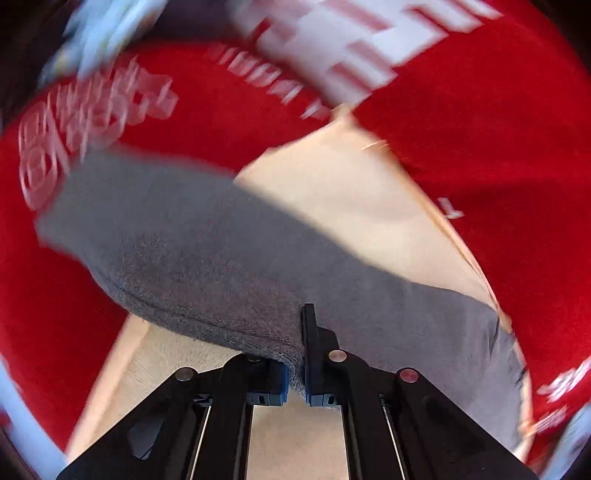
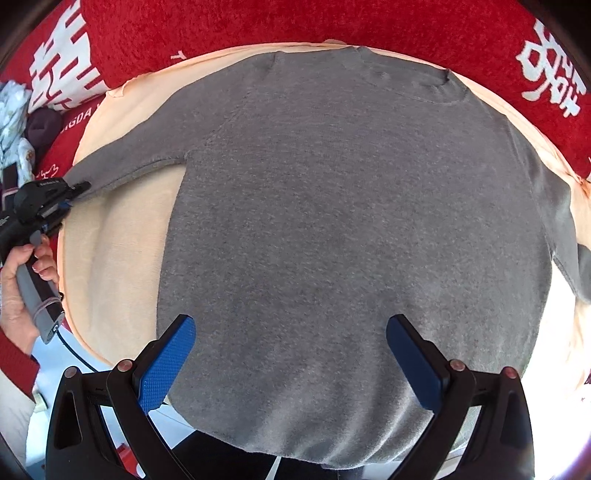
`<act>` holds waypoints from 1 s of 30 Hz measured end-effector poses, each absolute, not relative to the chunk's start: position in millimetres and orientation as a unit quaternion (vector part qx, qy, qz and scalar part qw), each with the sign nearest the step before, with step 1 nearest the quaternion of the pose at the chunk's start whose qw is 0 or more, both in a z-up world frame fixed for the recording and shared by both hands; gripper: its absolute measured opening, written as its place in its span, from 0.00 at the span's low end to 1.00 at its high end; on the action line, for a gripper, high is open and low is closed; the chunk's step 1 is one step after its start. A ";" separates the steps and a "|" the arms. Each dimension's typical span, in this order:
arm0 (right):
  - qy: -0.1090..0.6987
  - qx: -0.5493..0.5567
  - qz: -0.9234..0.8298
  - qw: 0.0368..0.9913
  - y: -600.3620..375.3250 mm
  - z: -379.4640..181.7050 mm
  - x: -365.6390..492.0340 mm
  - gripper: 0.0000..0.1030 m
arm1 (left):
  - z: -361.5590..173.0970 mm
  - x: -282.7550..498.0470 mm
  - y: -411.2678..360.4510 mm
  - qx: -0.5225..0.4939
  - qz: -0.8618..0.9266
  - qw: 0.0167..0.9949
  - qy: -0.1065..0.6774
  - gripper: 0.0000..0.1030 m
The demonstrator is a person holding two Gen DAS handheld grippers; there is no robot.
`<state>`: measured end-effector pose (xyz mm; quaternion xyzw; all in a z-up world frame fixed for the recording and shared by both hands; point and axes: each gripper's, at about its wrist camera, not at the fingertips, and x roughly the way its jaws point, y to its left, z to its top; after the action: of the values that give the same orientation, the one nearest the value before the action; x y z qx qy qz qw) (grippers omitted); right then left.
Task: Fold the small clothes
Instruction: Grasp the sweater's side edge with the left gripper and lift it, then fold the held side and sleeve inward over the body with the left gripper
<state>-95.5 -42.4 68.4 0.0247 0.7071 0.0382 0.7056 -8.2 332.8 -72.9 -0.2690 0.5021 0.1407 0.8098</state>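
A grey knit sweater (image 2: 351,221) lies flat on a cream cloth (image 2: 118,258), neck at the far side and sleeves spread out. My left gripper (image 1: 295,369) is shut on the cuff end of the grey sleeve (image 1: 207,251), with knit bunched between its blue pads. In the right wrist view the left gripper (image 2: 79,190) sits at the tip of the left sleeve, held by a hand (image 2: 14,295). My right gripper (image 2: 291,325) hangs open over the sweater's lower body, pointing down, with nothing between its fingers.
A red blanket (image 2: 221,26) with white lettering surrounds the cream cloth. A small pile of other clothes (image 2: 13,110) lies at the far left. The sweater's hem (image 2: 295,454) hangs near the front edge of the surface.
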 end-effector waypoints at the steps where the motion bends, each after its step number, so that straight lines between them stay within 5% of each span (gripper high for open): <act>1: 0.707 0.028 0.039 0.706 -48.2 69.9 -97.0 1.00 | -59.8 -6.5 321.7 -0.244 0.131 0.825 0.493 0.06; 12: 0.685 0.079 0.013 0.724 -150.7 96.1 -100.6 1.00 | 41.7 48.5 109.3 -0.105 -0.072 0.902 0.412 0.06; 19: 0.680 0.114 -0.045 0.723 -243.7 92.2 -110.0 1.00 | -13.3 62.5 -45.8 -0.038 -0.154 0.860 0.485 0.06; 24: 0.691 0.127 -0.071 0.708 -285.8 77.1 -120.2 1.00 | -49.0 50.3 -79.2 0.007 -0.140 0.829 0.541 0.07; 26: 0.692 0.125 -0.073 0.708 -287.0 74.5 -119.0 1.00 | -45.9 38.2 -73.2 0.013 -0.143 0.827 0.544 0.22; 27: 0.691 0.123 -0.071 0.709 -287.1 74.5 -116.9 1.00 | -41.4 33.1 -66.5 0.015 -0.141 0.827 0.544 0.60; 28: 0.689 0.118 -0.068 0.712 -284.9 76.1 -113.1 1.00 | -31.3 27.5 -55.2 0.017 -0.131 0.834 0.535 0.85; 30: 0.680 0.102 -0.056 0.724 -276.1 80.8 -102.1 1.00 | -13.5 19.0 -29.4 0.022 -0.109 0.851 0.513 0.86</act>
<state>-102.1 -276.1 80.8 0.1023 0.6803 -0.0564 0.7235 19.0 -29.4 -13.5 0.0223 0.5134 -0.1090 0.8509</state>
